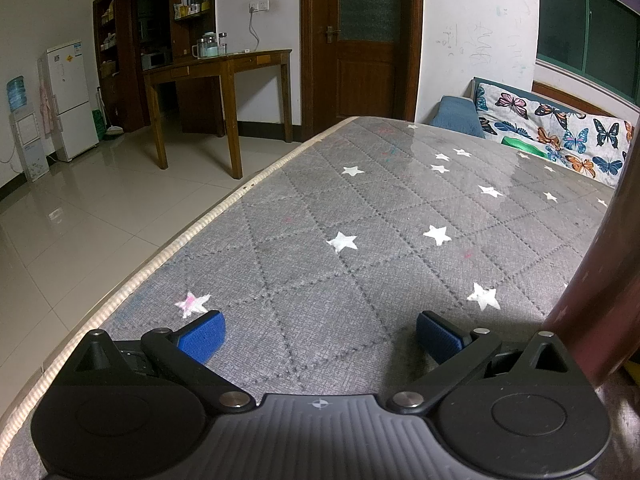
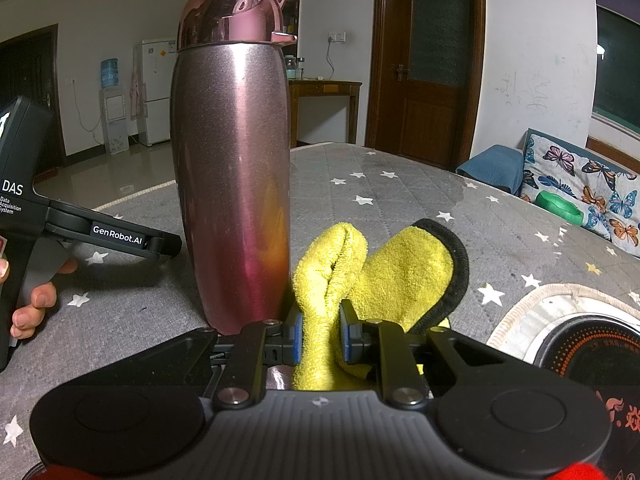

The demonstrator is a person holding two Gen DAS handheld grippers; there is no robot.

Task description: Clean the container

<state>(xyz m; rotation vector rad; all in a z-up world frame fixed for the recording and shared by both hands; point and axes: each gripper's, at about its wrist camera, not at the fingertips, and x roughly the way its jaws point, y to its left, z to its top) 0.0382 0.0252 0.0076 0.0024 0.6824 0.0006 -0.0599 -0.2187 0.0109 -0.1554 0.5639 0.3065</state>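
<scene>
Standing upright on the table (image 2: 400, 208), the pink bottle (image 2: 230, 184) is flanked: right claw (image 2: 320, 334) clenched on yellow cloth (image 2: 384, 272), left claw (image 1: 318, 330) spread, empty.

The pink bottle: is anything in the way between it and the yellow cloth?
No. The right gripper is shut on the cloth, and the cloth sits right beside the bottle with nothing between them. The left gripper is open and holds nothing.
</scene>
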